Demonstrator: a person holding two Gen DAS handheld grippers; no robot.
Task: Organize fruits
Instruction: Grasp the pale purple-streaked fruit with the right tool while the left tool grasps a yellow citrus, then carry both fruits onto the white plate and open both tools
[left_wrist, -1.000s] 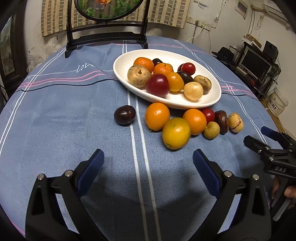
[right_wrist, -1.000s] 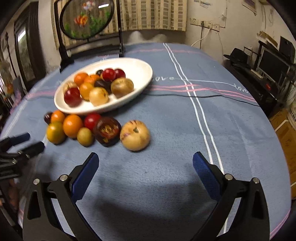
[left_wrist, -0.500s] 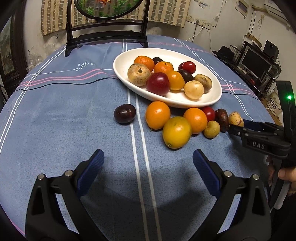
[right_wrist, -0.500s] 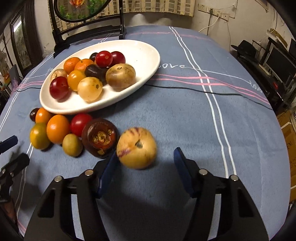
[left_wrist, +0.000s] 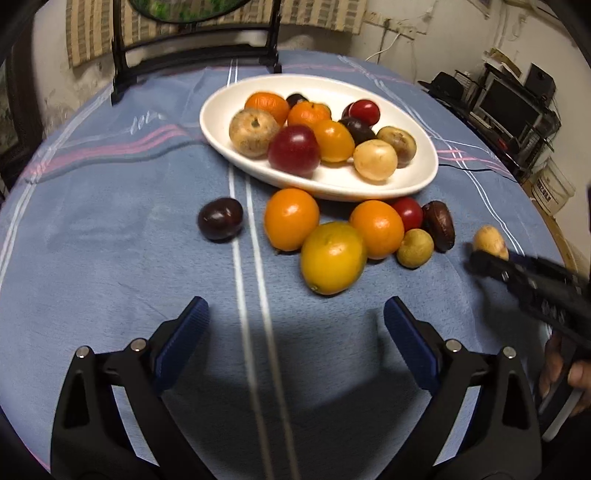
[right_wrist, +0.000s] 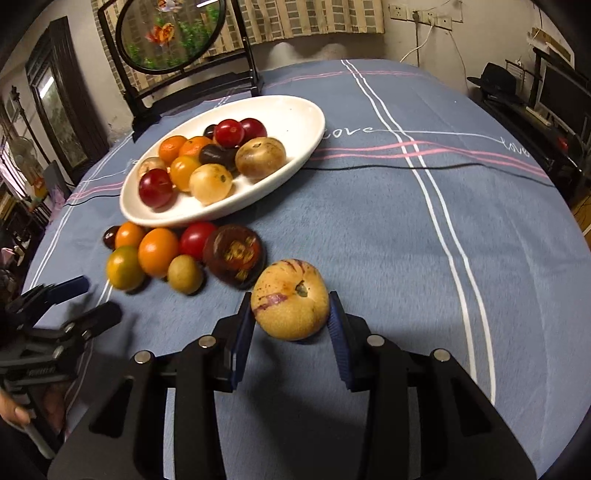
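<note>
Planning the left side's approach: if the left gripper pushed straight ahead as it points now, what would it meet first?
Likely the big yellow-orange fruit, nearest ahead of the open left gripper, slightly right of its centerline; bare blue cloth comes before it.

Tan melon (right_wrist: 290, 303) w/ purple streaks, blue-padded tongs (right_wrist: 291, 325), white plate (right_wrist: 295, 114), blue striped cloth (right_wrist: 461, 206).
</note>
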